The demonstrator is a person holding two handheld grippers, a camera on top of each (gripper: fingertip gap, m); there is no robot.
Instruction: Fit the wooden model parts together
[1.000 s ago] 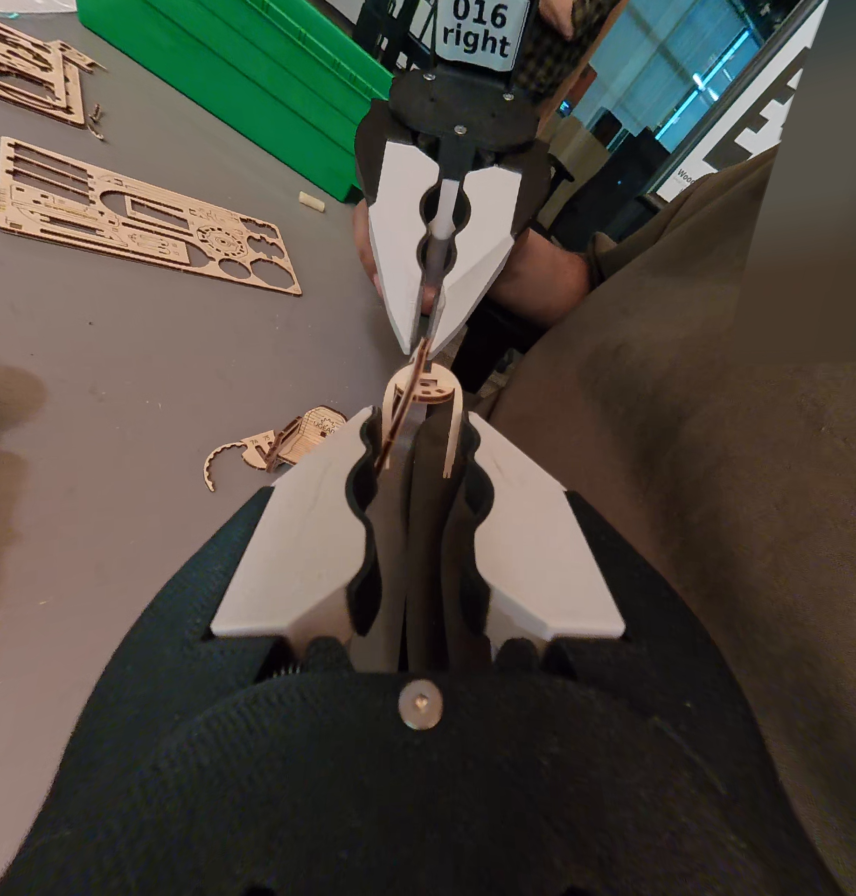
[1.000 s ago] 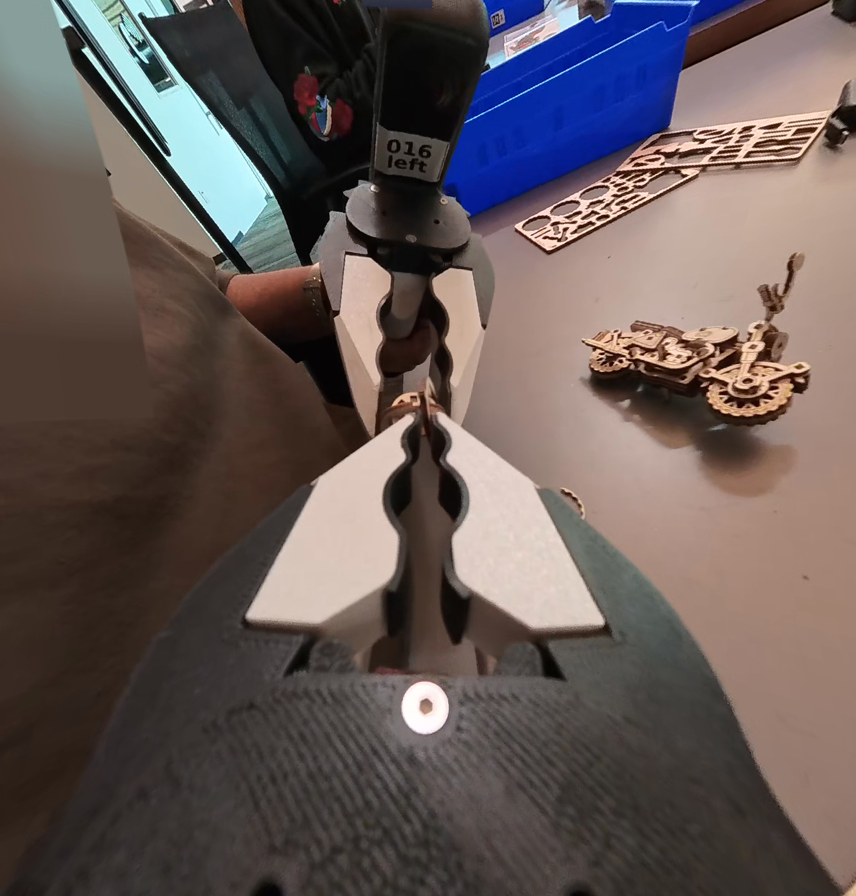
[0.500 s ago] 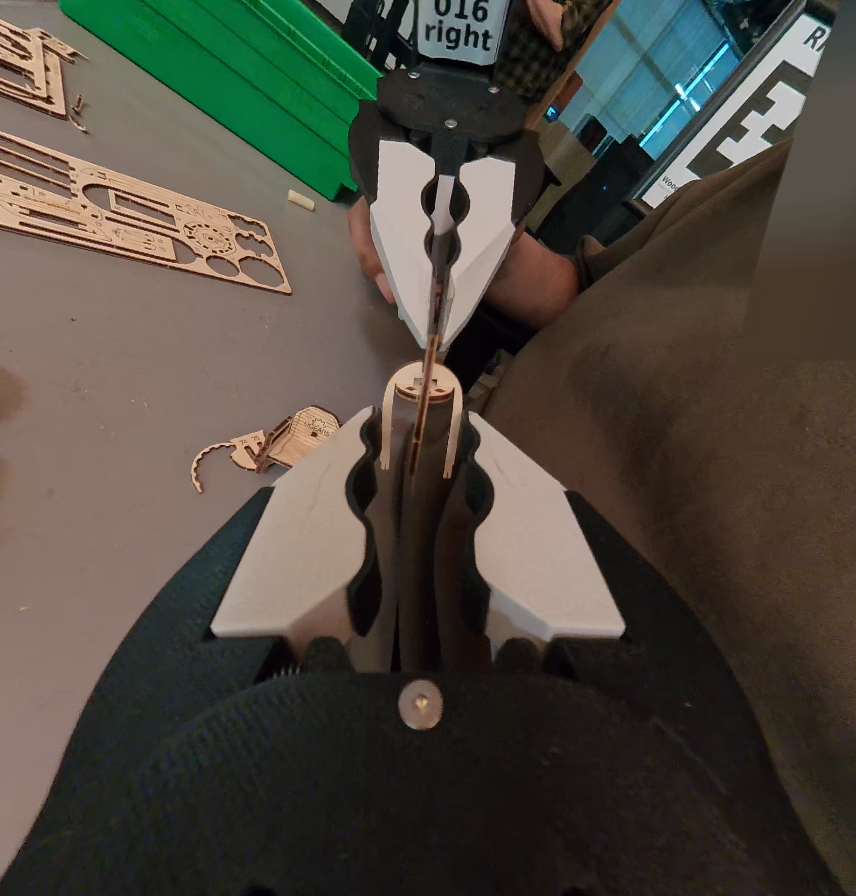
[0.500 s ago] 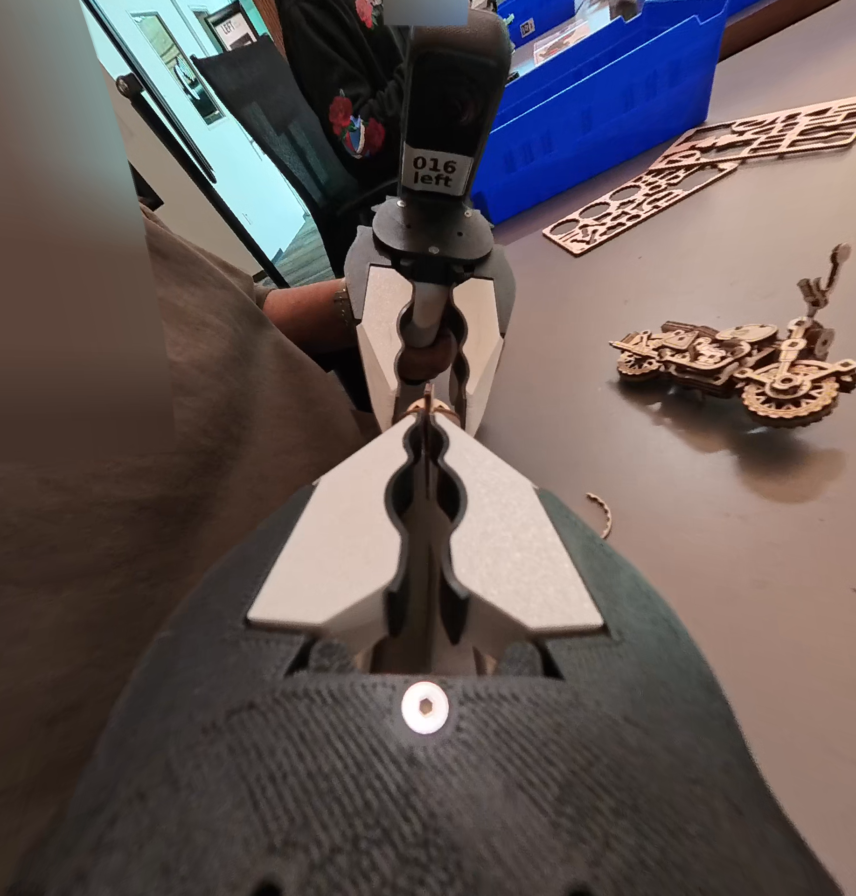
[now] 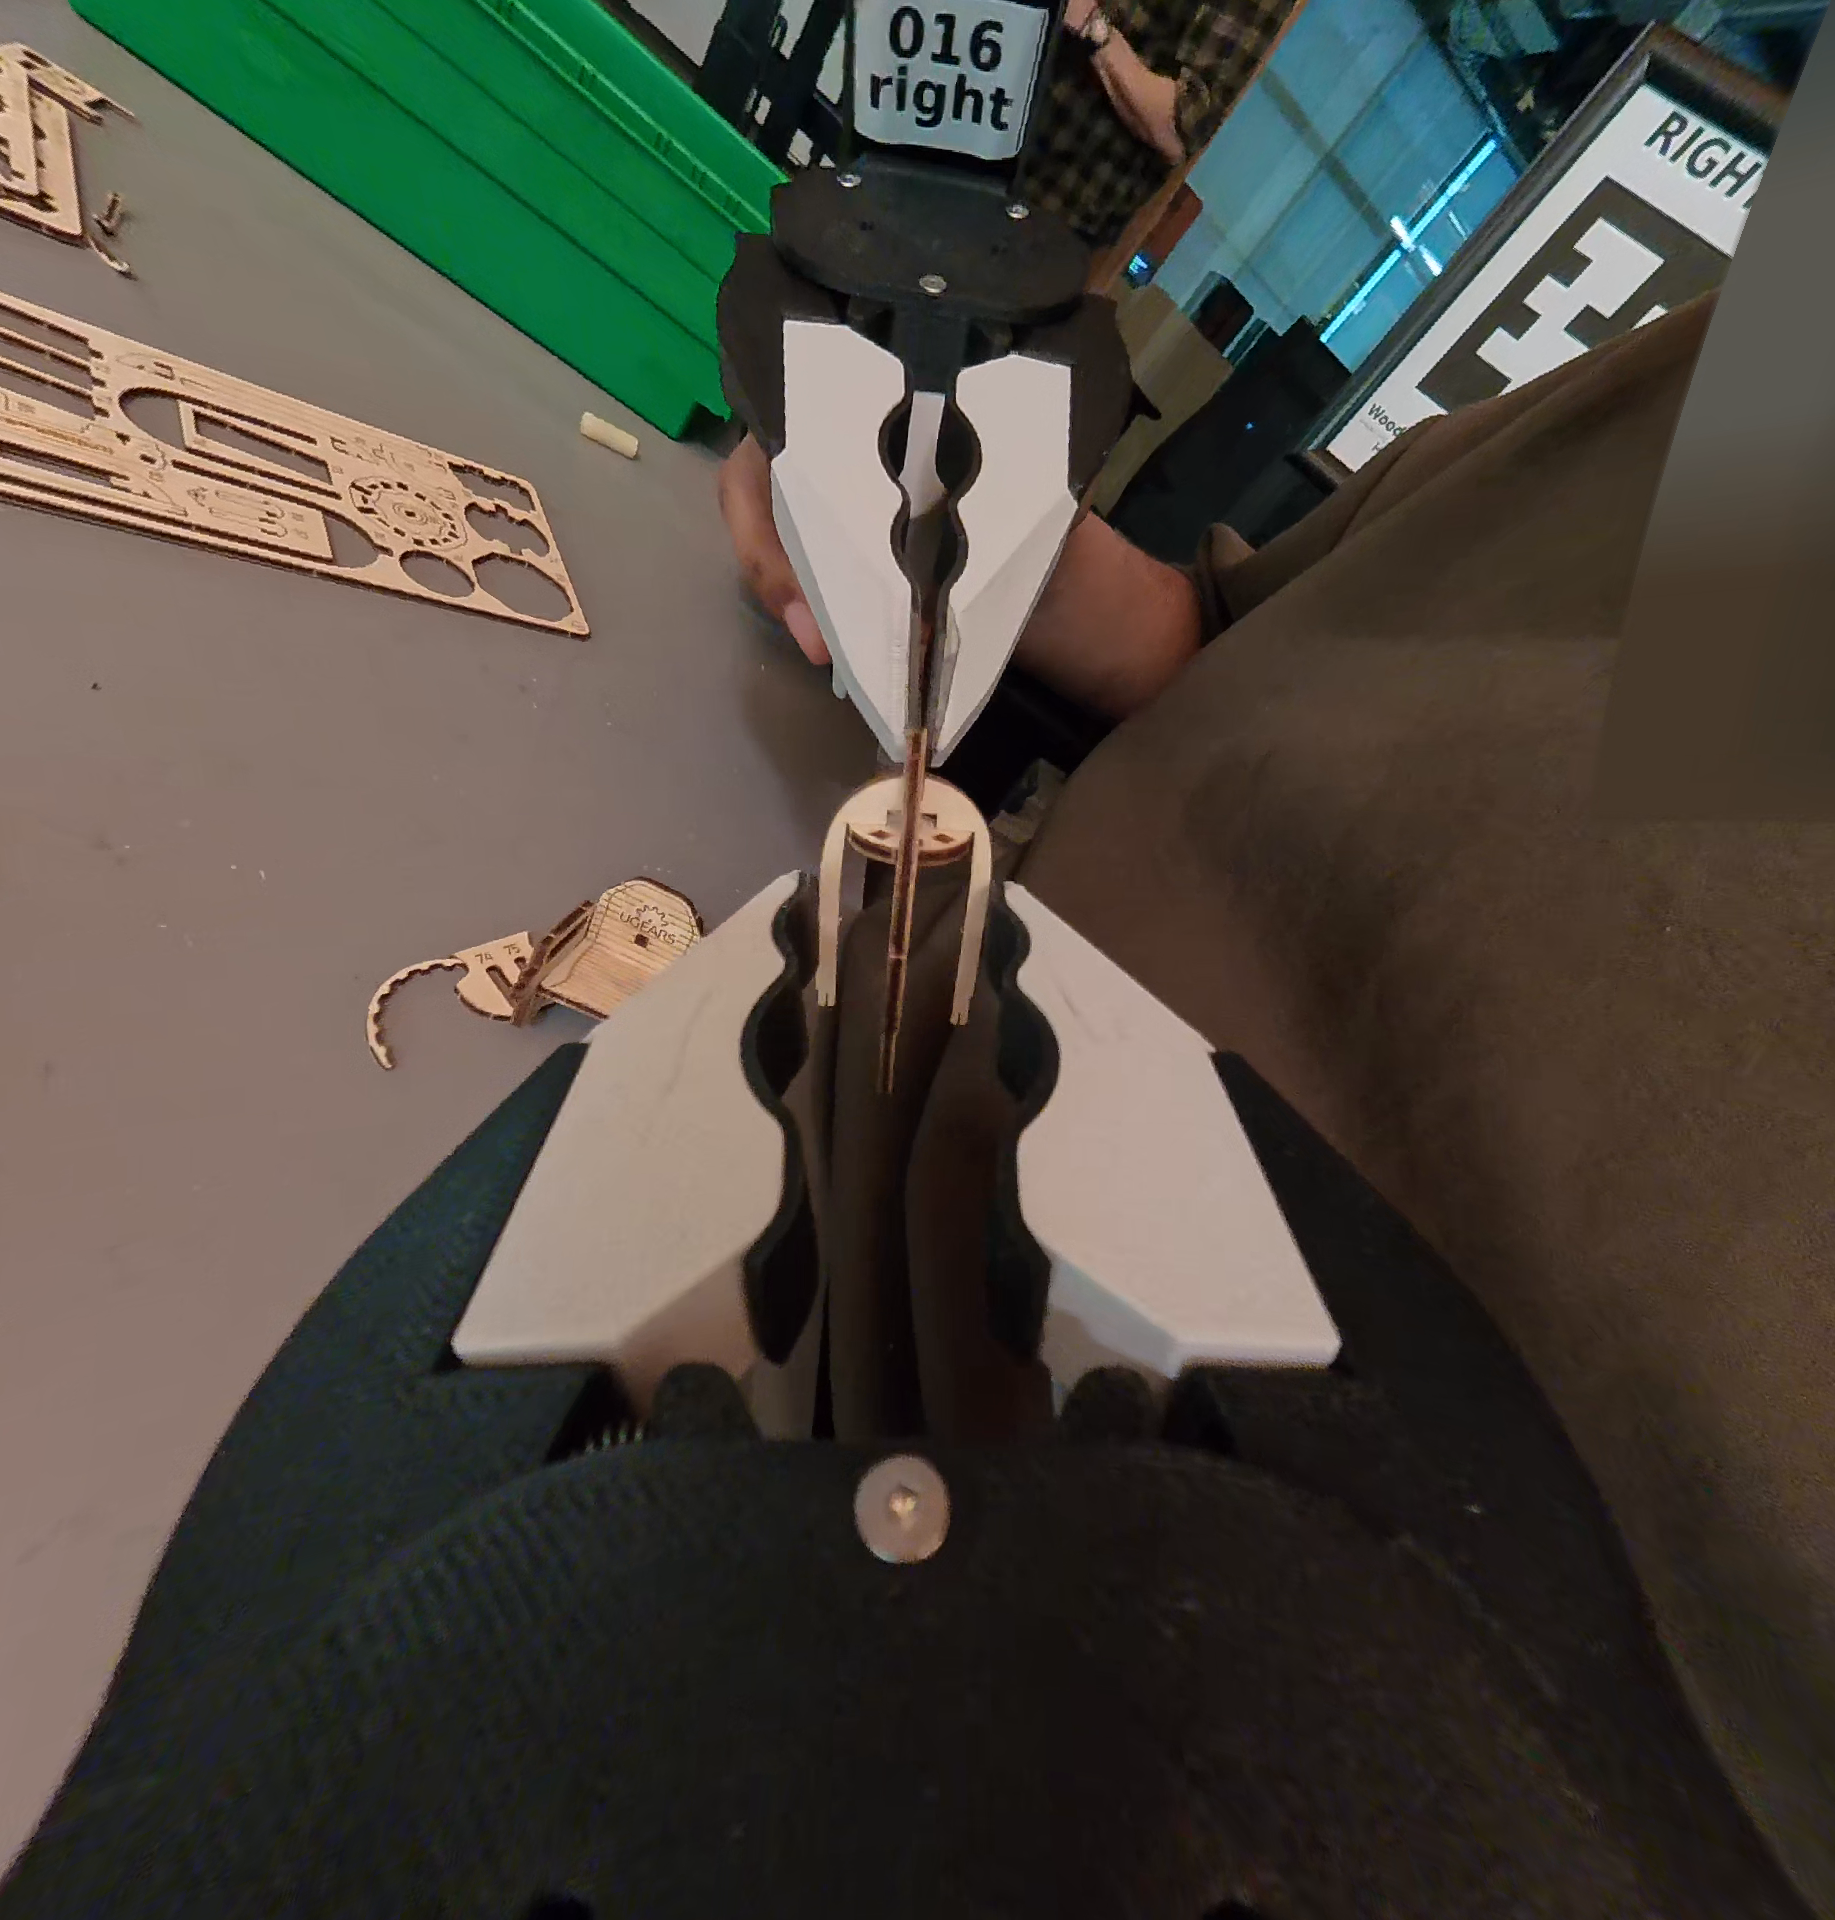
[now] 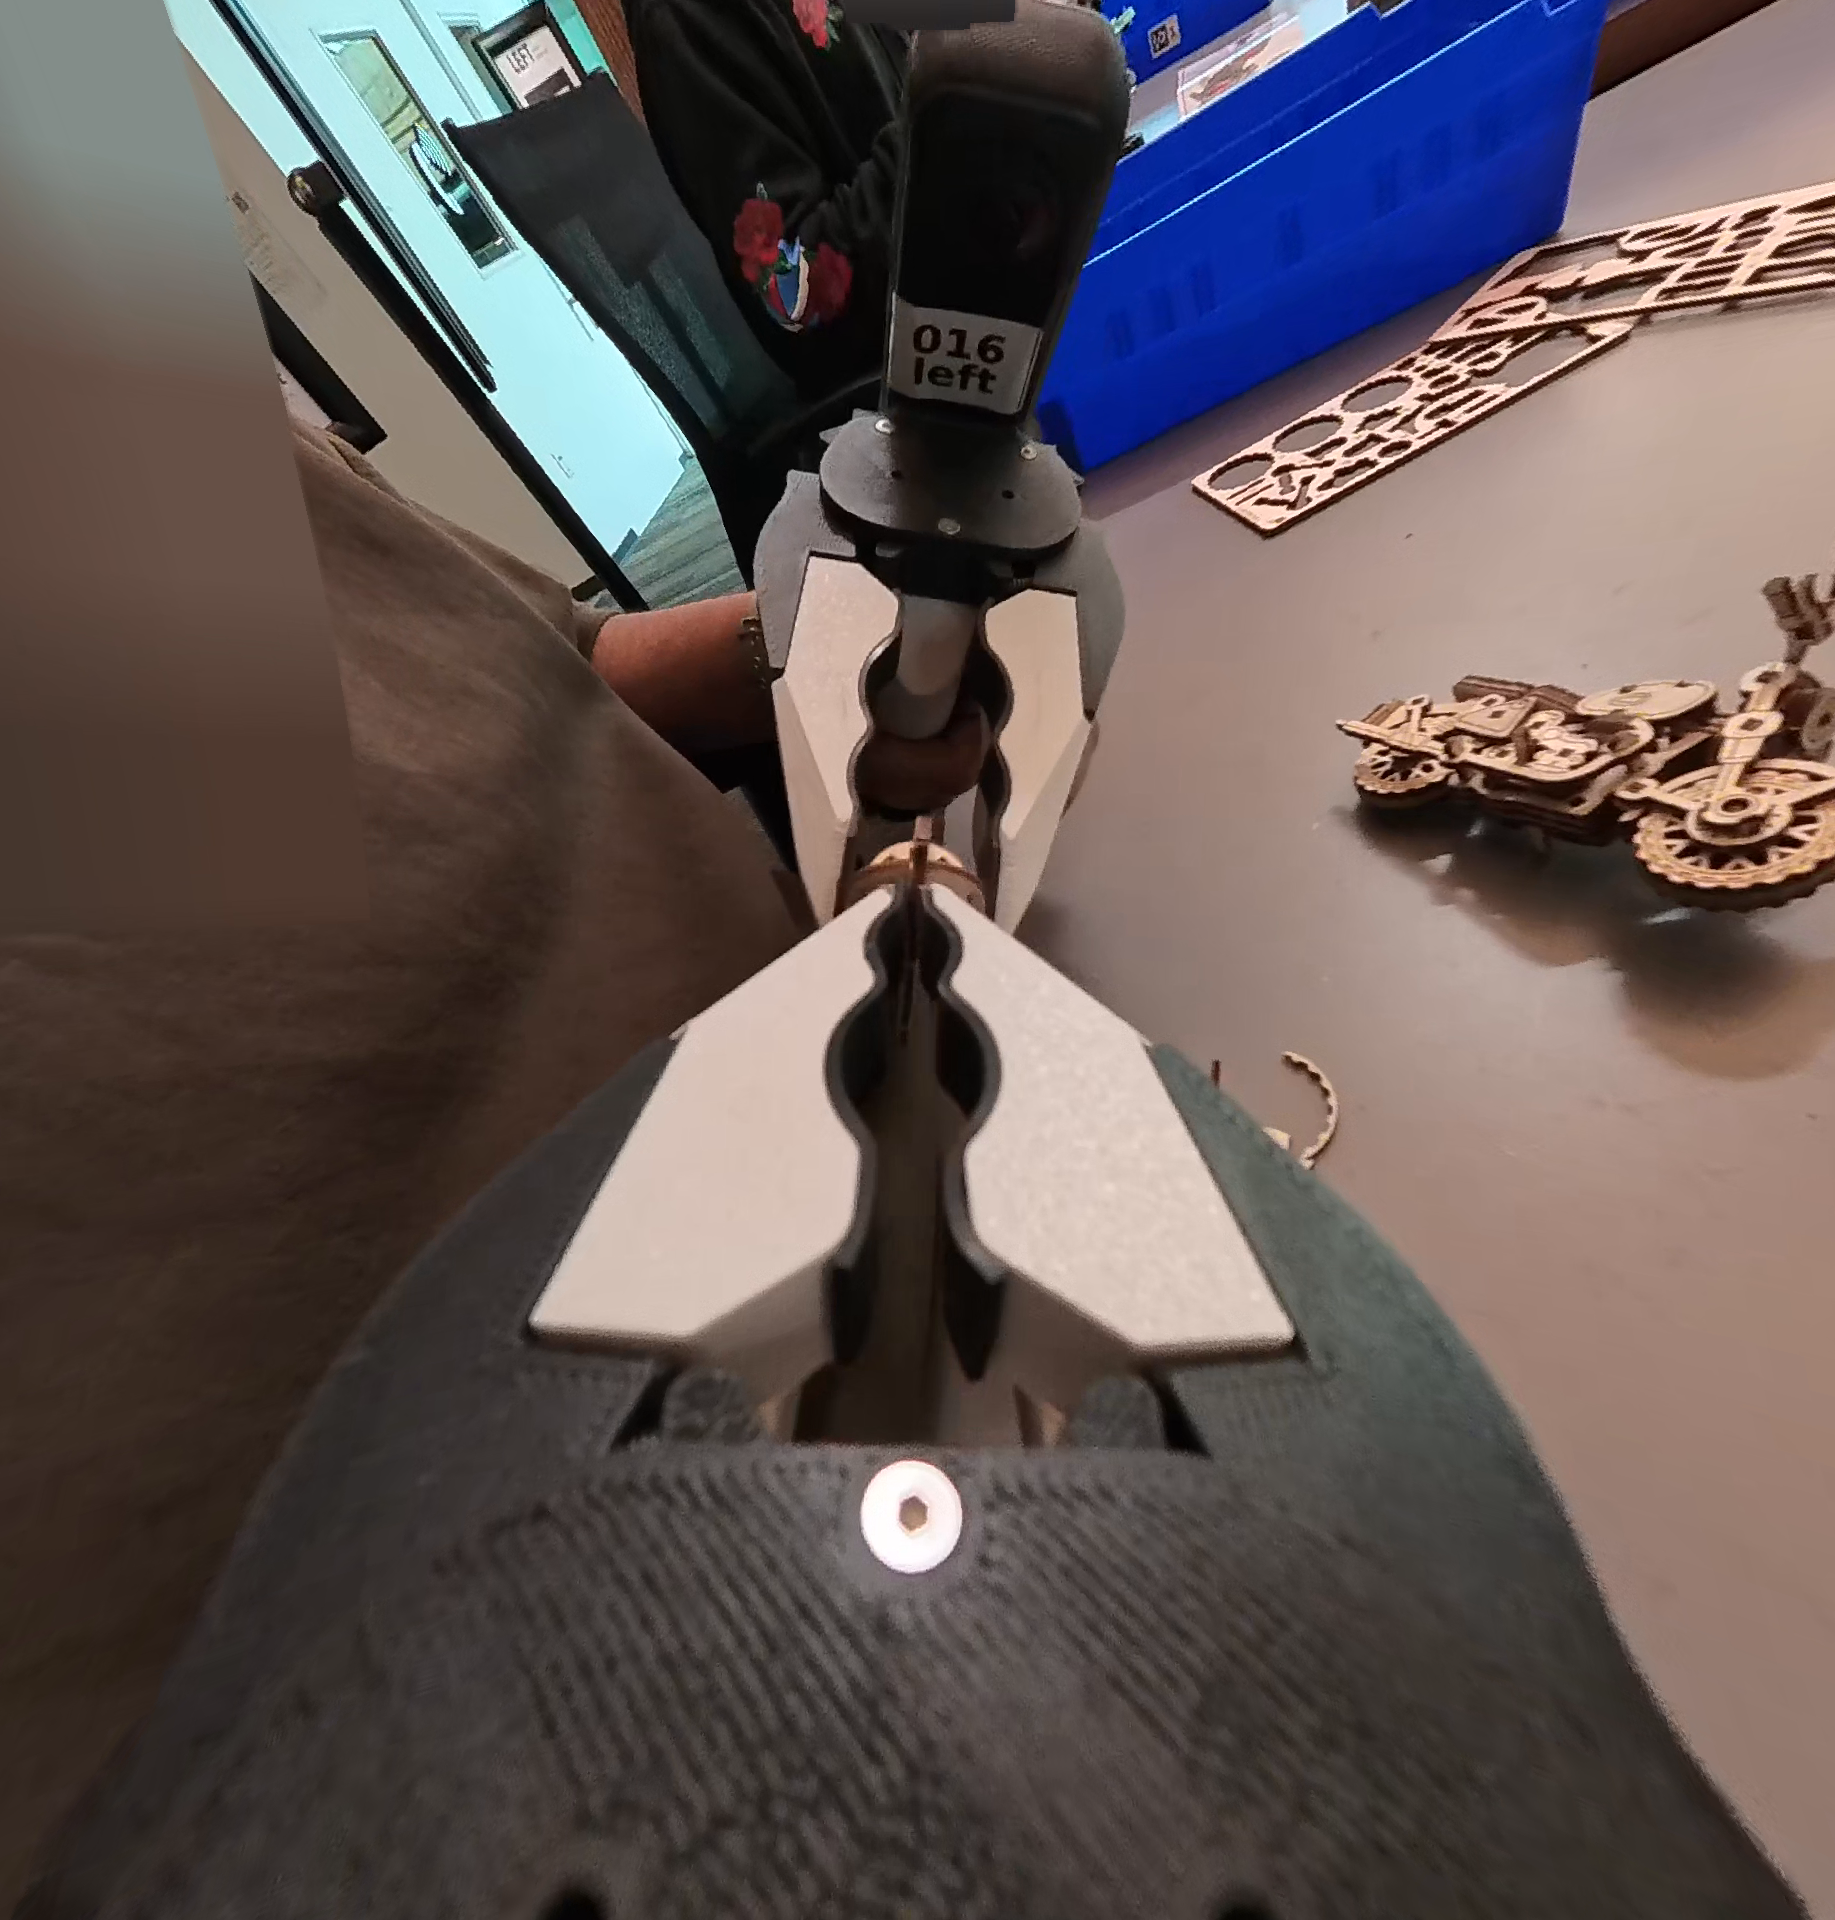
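Straightened since before, right gripper [image 5: 918, 727] pinches thin plywood strip [image 5: 900, 935] (edge-on) into left gripper's [image 5: 902, 914] clamped round-topped wooden piece [image 5: 905, 831].

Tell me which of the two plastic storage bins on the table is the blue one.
The blue plastic bin stands behind the flat cut-out wooden sheet in the right wrist view. The other bin, the green plastic bin, appears only in the left wrist view.
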